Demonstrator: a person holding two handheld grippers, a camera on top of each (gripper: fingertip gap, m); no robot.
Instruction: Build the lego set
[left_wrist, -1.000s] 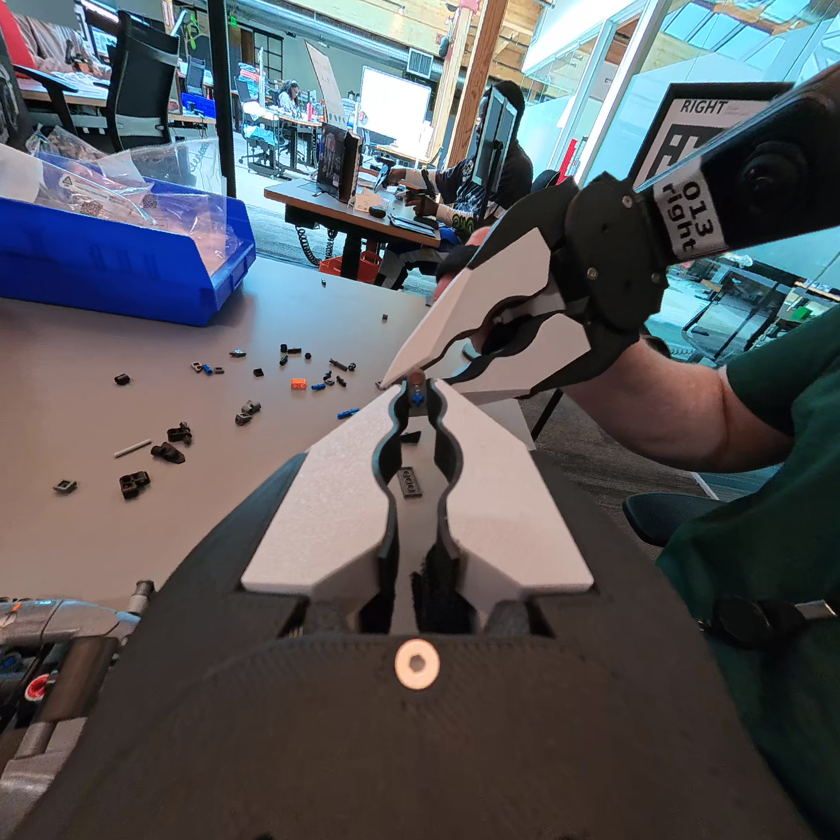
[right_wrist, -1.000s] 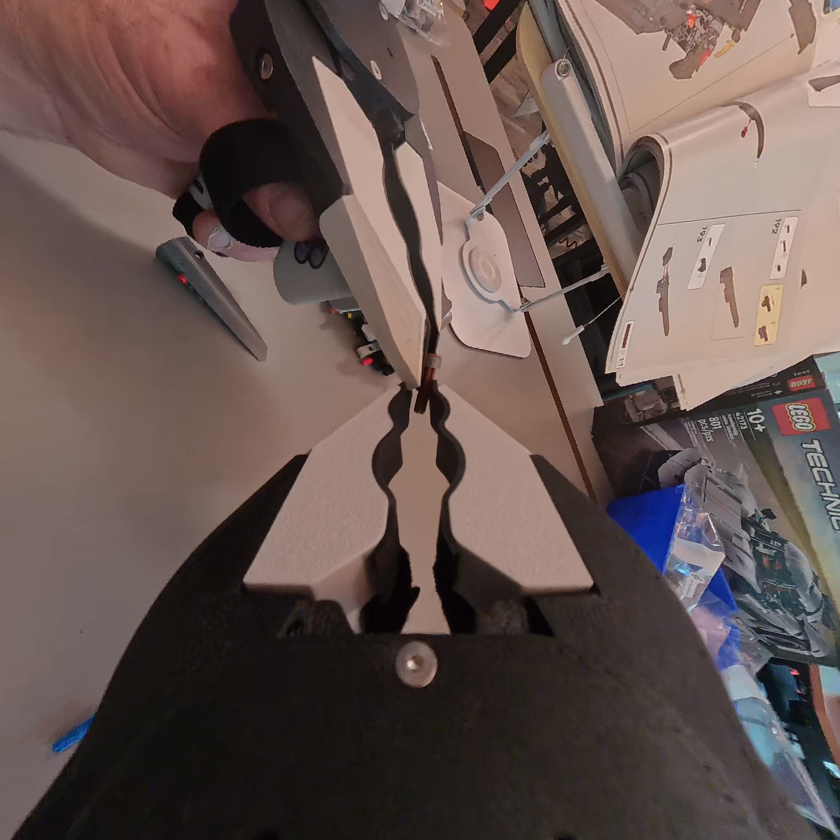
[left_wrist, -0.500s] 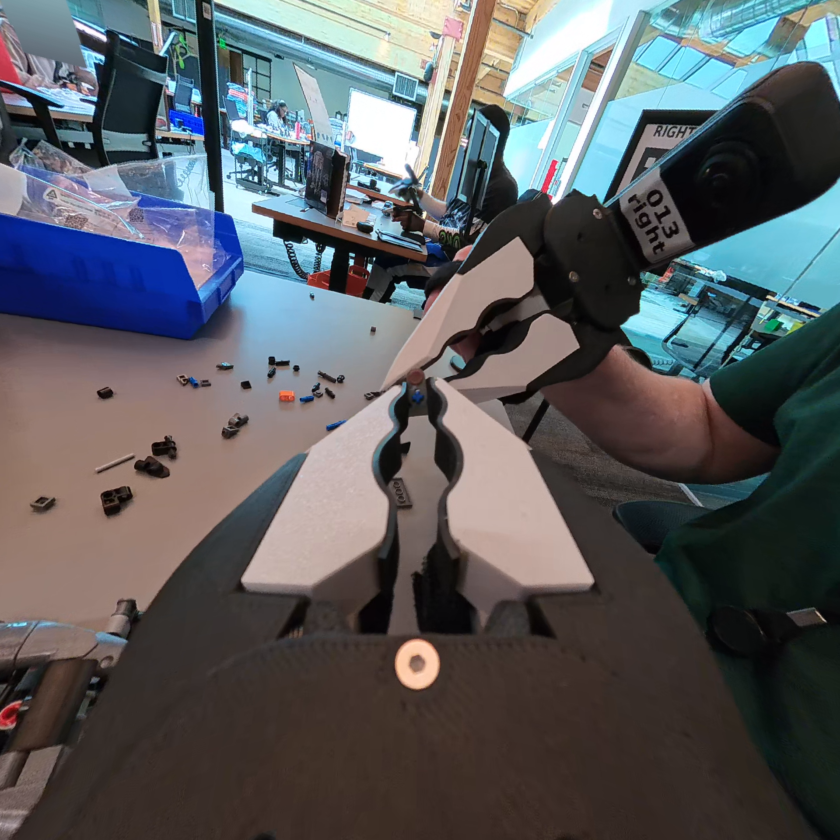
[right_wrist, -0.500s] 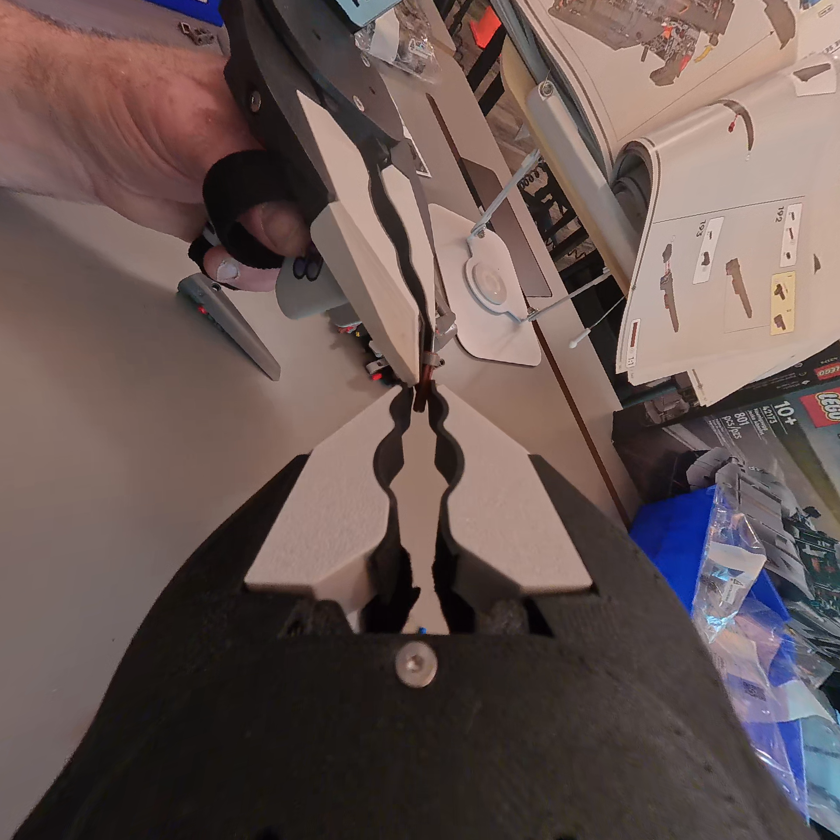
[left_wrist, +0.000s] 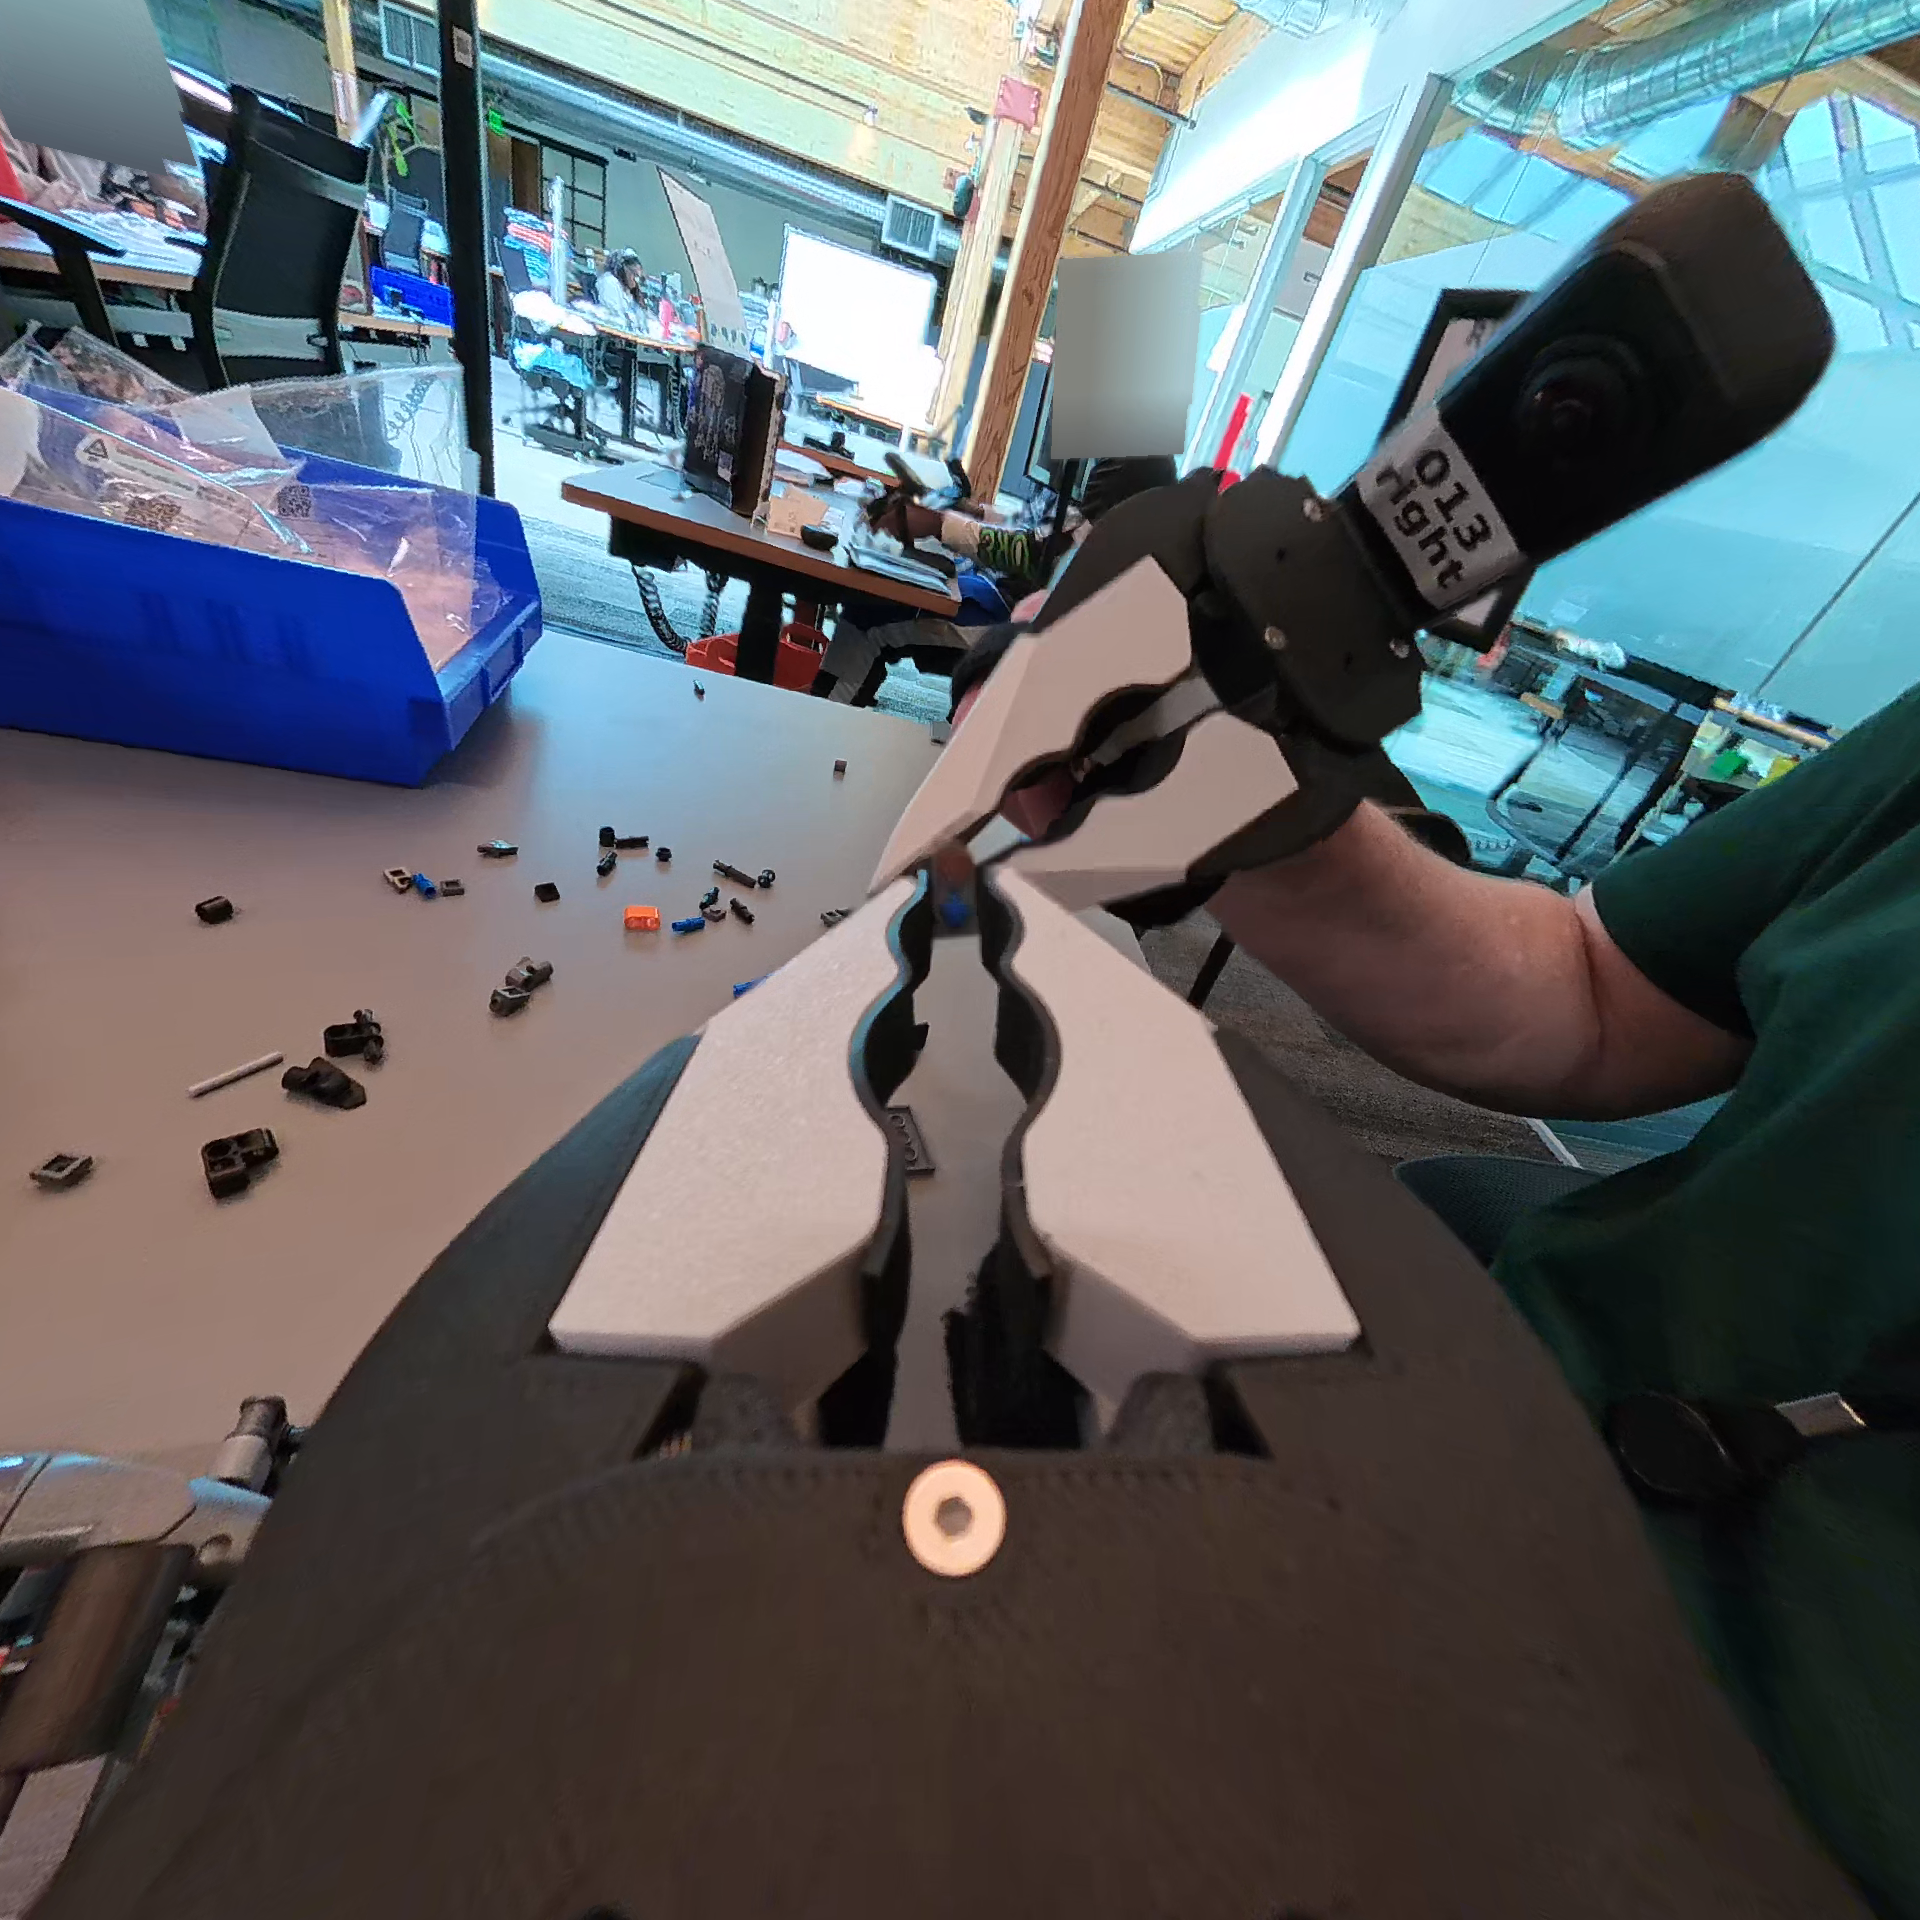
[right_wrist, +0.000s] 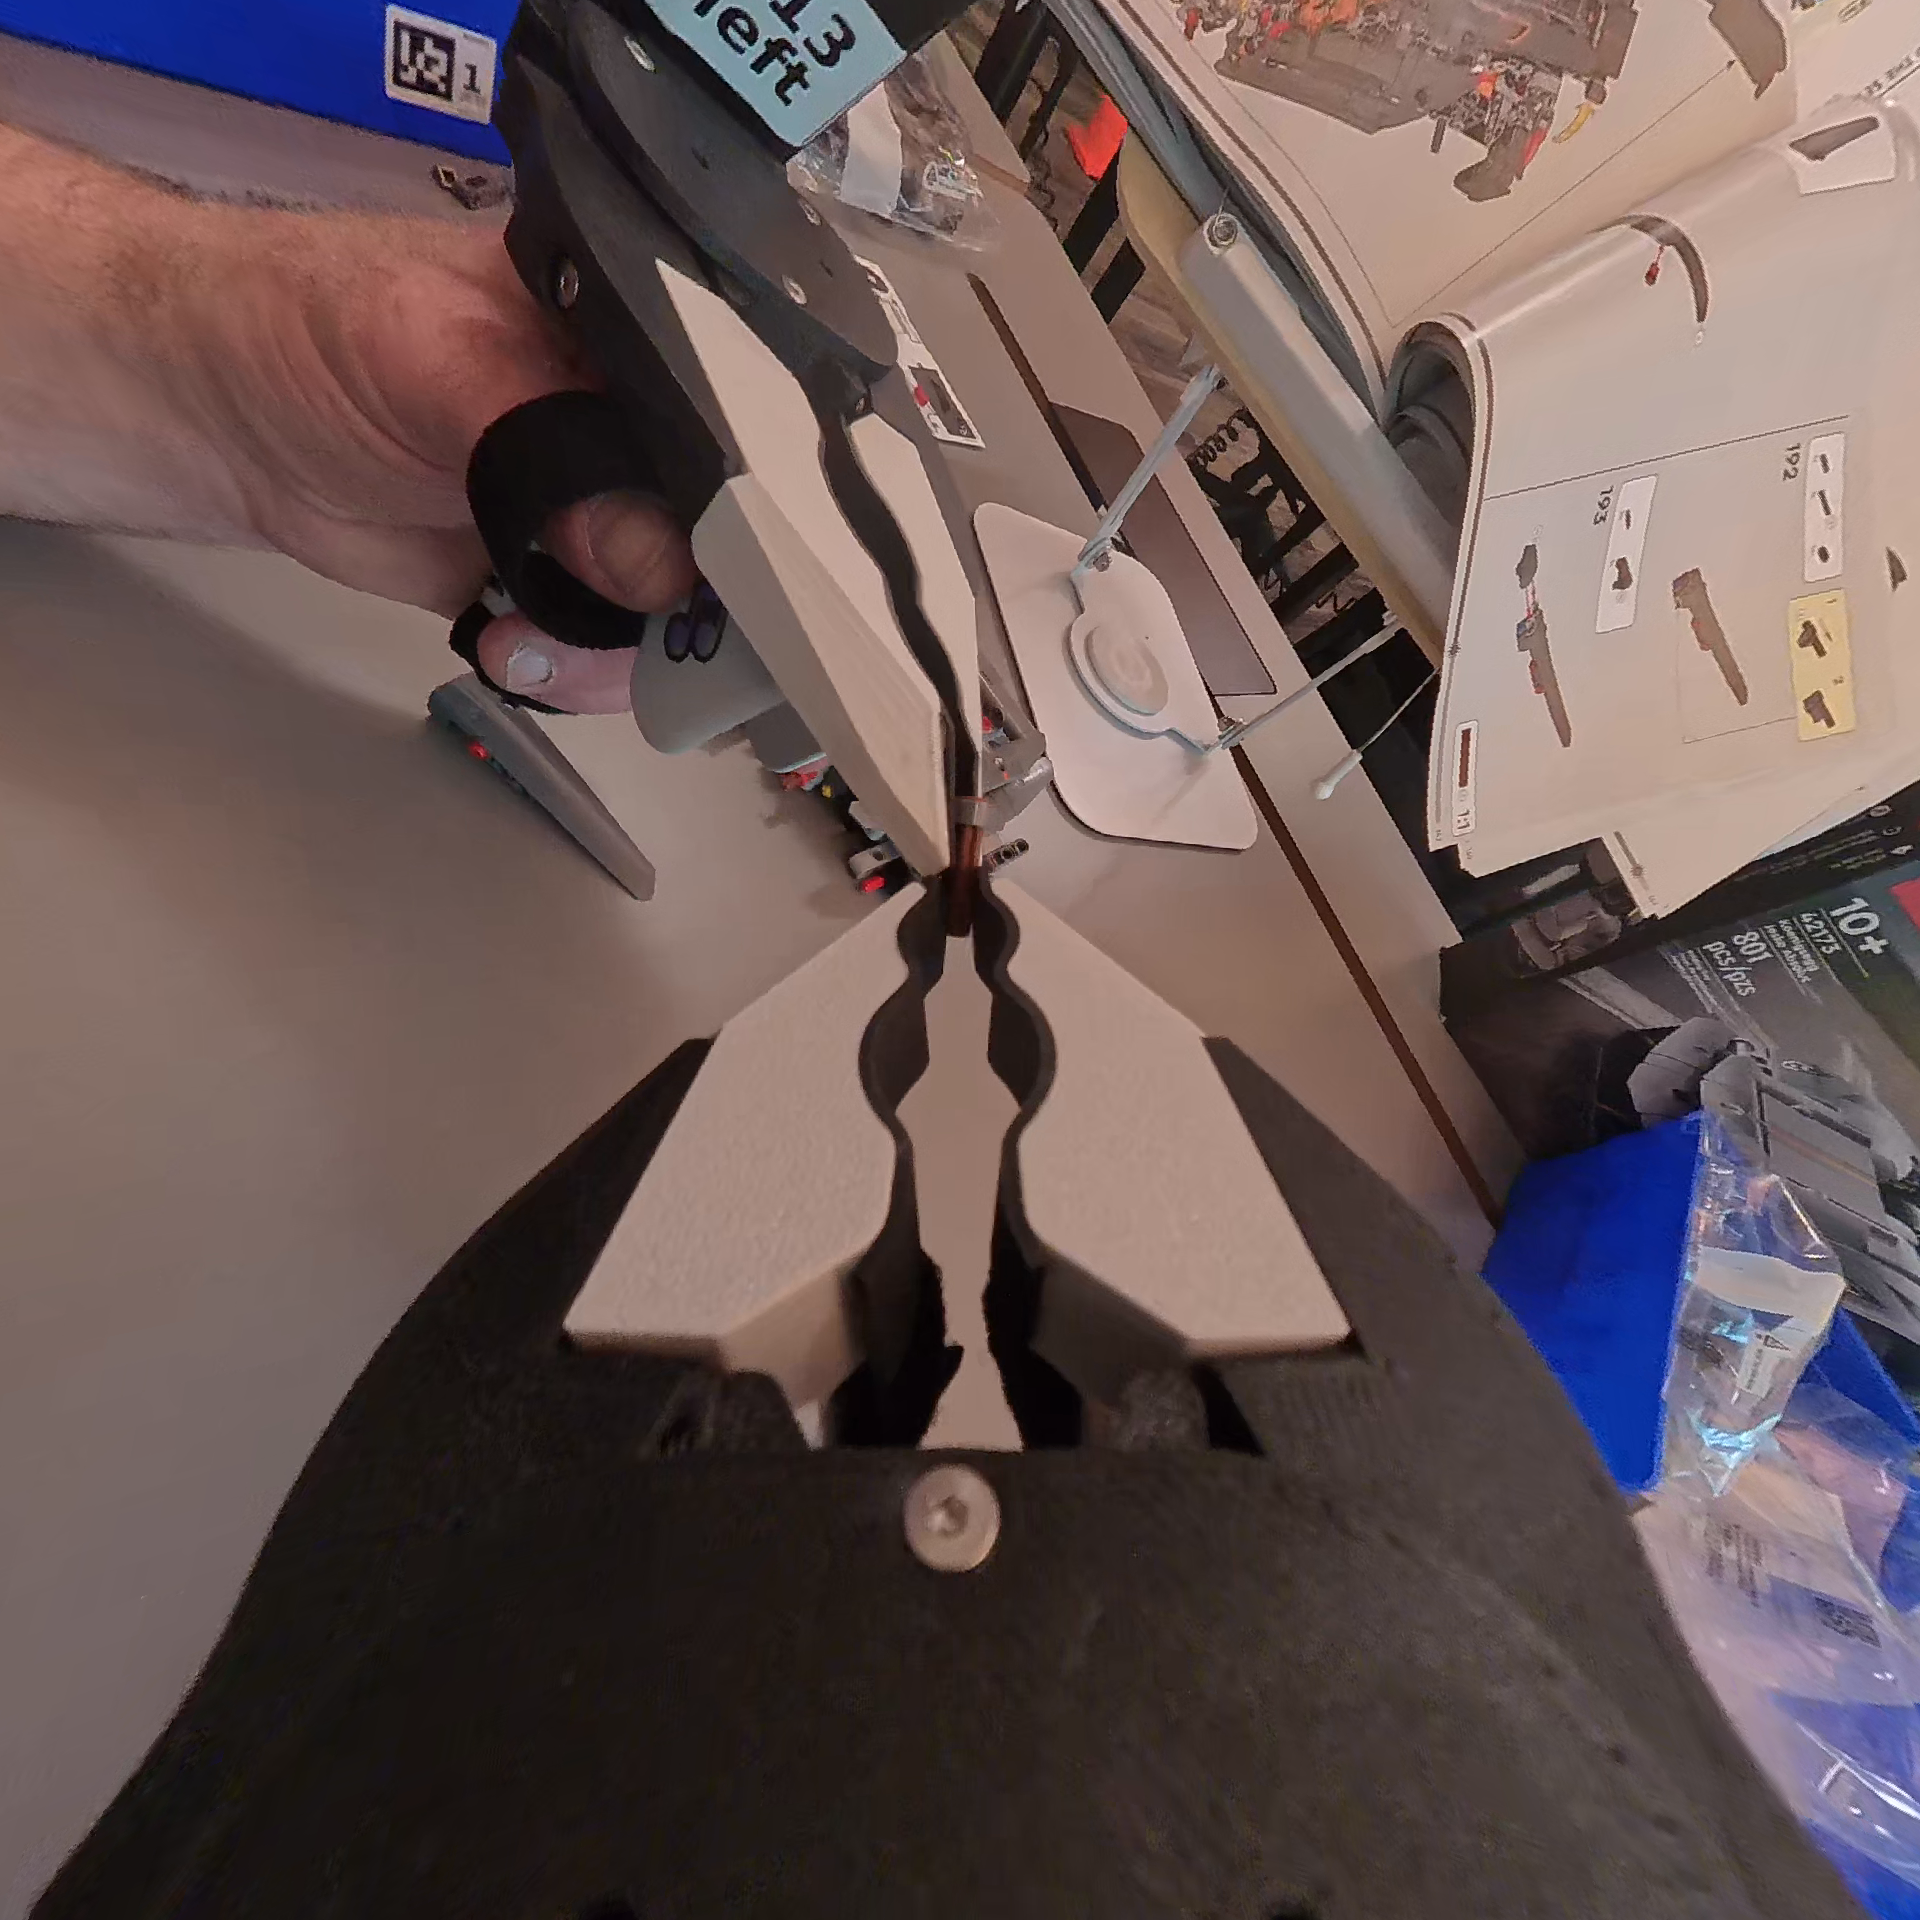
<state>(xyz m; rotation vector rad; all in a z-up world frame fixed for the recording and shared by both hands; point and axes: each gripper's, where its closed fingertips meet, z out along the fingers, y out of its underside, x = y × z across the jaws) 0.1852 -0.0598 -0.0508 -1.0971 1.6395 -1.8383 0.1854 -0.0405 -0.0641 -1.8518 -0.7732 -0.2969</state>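
Observation:
My left gripper (left_wrist: 951, 896) is shut on a small blue piece (left_wrist: 950, 910) held above the grey table (left_wrist: 312, 935). My right gripper (right_wrist: 961, 914) is shut on a short brown axle (right_wrist: 961, 883). The two grippers meet tip to tip, so the axle's end touches the blue piece. In the left wrist view the right gripper (left_wrist: 930, 868) comes in from the upper right. In the right wrist view the left gripper (right_wrist: 951, 831) comes in from the upper left, gripped by a hand. A thin grey ring (right_wrist: 971, 805) sits on the axle by the left fingertips.
Several small black, blue and orange loose pieces (left_wrist: 343, 1049) lie on the table. A blue bin (left_wrist: 260, 665) with plastic bags stands at the far left. A grey part-built model (right_wrist: 540, 769), a white stand base (right_wrist: 1122, 665), an open instruction booklet (right_wrist: 1662, 582) and the set's box (right_wrist: 1766, 997) lie beyond. My two grippers' fingertips are within a few centimetres of each other. It is some 15 centimetres from my right tips to the grey part-built model (right_wrist: 540, 769).
Both grippers stay shut and tip to tip. The right gripper has tilted, its rear end rising. The held pieces have stayed pressed together.

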